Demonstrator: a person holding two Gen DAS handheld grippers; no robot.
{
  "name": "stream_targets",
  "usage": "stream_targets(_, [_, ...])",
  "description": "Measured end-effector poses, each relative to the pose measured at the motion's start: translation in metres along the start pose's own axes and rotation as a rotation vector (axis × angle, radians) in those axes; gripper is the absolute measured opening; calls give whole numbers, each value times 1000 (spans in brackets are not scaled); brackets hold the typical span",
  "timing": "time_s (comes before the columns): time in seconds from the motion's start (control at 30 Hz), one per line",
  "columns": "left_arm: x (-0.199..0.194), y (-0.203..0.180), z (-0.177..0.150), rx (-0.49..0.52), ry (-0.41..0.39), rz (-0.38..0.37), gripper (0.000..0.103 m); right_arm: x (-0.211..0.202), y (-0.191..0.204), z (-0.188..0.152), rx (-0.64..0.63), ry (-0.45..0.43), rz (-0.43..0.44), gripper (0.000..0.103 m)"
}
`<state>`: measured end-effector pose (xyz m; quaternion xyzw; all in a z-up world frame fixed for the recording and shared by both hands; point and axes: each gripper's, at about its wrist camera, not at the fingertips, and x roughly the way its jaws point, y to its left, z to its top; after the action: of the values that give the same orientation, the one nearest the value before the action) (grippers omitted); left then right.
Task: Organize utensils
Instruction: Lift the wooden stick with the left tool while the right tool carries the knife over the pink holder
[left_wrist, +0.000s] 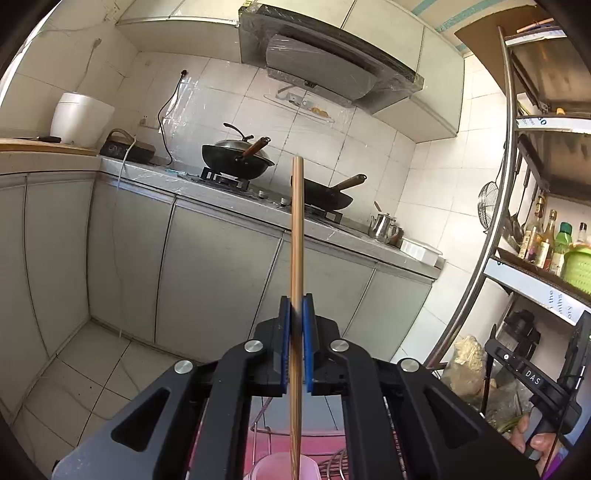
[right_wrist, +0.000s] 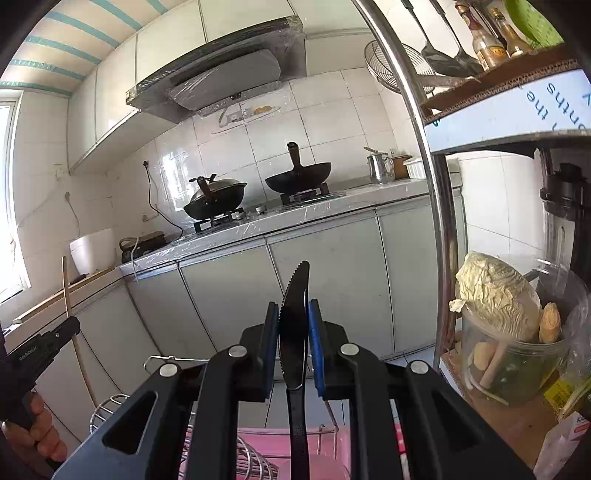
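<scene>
L gripper (left_wrist: 296, 325) fingers clamp light, stiff, slippery wooden chopstick (left_wrist: 297, 229) low, tip at 12 o'clock; R gripper (right_wrist: 293, 332) pinches thin rigid black serrated knife (right_wrist: 293, 314) mid-blade; better at handle.

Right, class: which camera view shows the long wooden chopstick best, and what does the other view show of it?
The left wrist view: the long wooden chopstick stands upright, centred, clamped in the left gripper jaws. The right wrist view shows it only as a thin, distant stick at the left edge.
</scene>
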<state>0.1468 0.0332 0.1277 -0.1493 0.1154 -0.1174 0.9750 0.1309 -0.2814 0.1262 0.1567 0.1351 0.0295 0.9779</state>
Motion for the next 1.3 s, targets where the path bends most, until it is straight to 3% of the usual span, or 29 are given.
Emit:
stream_targets(0.2, [8, 2, -26, 28, -5, -6, 5, 11, -19, -27, 54, 31, -14, 15])
stream_targets(0.43, [3, 7, -55, 53, 62, -7, 5, 7, -24, -54, 62, 96, -9, 15])
stream_targets(0.77, [12, 14, -75, 58, 241, 8, 6, 11, -23, -76, 27, 279, -51, 13])
stream_targets(1.03, [15, 23, -81, -37, 377, -6, 7, 12, -18, -73, 12, 329, -69, 14])
stream_targets(1.13, [13, 26, -78, -49, 391, 1, 8, 8, -20, -72, 24, 331, -64, 28])
stream_targets(1.2, [13, 29, -77, -72, 405, -3, 9, 4, -21, -69, 27, 315, -60, 47])
stream_targets(1.3, [14, 32, -75, -96, 423, -2, 12, 0, -20, -65, 11, 313, -61, 49])
